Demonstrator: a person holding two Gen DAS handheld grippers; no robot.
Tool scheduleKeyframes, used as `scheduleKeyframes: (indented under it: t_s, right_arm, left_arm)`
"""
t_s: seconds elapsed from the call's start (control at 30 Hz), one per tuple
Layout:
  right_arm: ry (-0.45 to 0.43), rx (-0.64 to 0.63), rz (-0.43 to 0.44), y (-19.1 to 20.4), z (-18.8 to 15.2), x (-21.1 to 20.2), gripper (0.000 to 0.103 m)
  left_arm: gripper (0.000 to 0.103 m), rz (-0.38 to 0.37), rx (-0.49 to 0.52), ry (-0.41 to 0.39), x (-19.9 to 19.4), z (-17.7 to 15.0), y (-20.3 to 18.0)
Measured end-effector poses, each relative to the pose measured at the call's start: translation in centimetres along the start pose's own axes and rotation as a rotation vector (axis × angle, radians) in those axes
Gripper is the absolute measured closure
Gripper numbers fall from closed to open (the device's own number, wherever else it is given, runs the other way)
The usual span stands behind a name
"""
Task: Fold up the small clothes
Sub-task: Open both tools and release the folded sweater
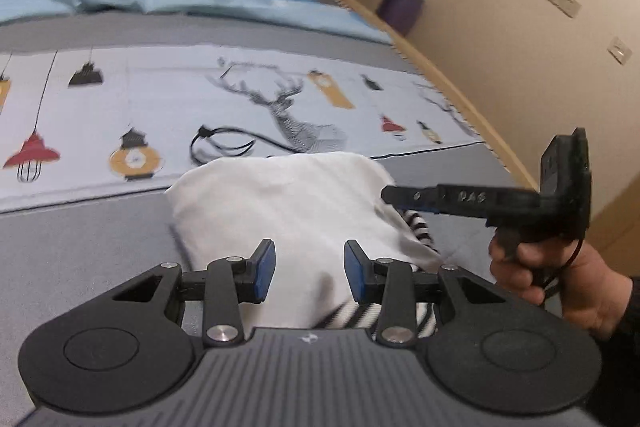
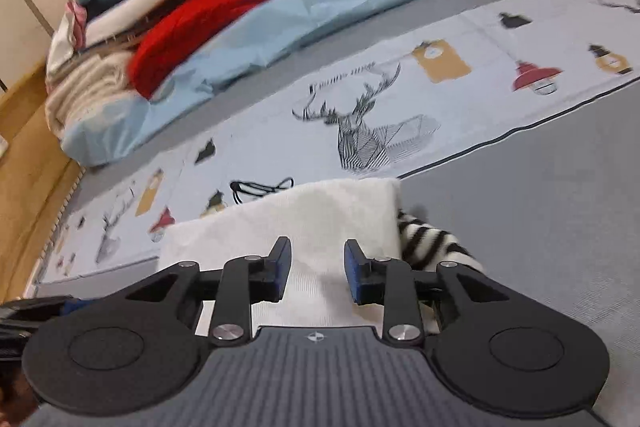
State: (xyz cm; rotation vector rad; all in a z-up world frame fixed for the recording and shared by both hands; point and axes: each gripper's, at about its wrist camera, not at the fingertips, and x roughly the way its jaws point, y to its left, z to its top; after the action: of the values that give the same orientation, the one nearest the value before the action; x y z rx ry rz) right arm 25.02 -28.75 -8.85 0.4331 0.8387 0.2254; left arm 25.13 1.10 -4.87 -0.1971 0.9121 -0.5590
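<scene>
A folded white garment (image 1: 288, 211) is laid on the grey part of the bed (image 1: 80, 247), just below the printed deer-and-lantern sheet (image 1: 160, 99); a black-and-white striped piece (image 2: 432, 243) is seen sticking out from under its right edge. The left tongs (image 1: 309, 269) are held released above the near edge of the garment — nothing is gripped between the blue pads (image 1: 266, 269). The right tongs (image 2: 318, 269) are likewise parted over the white cloth, nothing clamped. A black cord (image 2: 260, 189) is seen on the sheet beyond the garment.
</scene>
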Motion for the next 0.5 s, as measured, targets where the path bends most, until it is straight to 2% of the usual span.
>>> scheduleKeyframes:
  t_s: [0.1, 0.17, 0.23, 0.3, 0.37, 0.4, 0.43, 0.5]
  right_arm:
    - [0.056, -0.026, -0.076, 0.3, -0.2, 2.5, 0.073]
    - [0.109, -0.027, -0.161, 0.1, -0.5, 4.1, 0.074]
    - [0.142, 0.009, -0.192, -0.6, -0.7, 4.9, 0.074]
    - [0.143, 0.021, -0.190, -0.8, -0.8, 5.0, 0.074]
    - [0.126, 0.013, -0.193, -0.7, -0.6, 4.4, 0.073]
    - [0.112, 0.021, -0.186, -0.9, -0.5, 3.9, 0.072]
    - [0.087, 0.037, -0.166, -1.0, -0.3, 3.1, 0.068]
    - [0.052, 0.052, -0.144, -1.7, -0.1, 1.8, 0.059]
  left_arm:
    - [0.063, 0.013, -0.020, 0.037, 1.3, 0.6, 0.6]
    - [0.063, 0.069, -0.003, 0.103, 2.9, 0.0, 0.8]
    - [0.063, 0.129, 0.026, 0.178, 4.5, -0.6, 0.9]
    - [0.060, 0.134, 0.003, 0.156, 4.5, -0.2, 1.1]
    - [0.053, 0.124, -0.075, 0.112, 3.8, 0.6, 2.0]
    - [0.044, 0.123, -0.122, 0.087, 3.4, 0.8, 2.5]
    - [0.032, 0.128, -0.176, 0.062, 3.1, 1.0, 3.3]
    - [0.022, 0.145, -0.287, 0.040, 3.1, 1.3, 5.0]
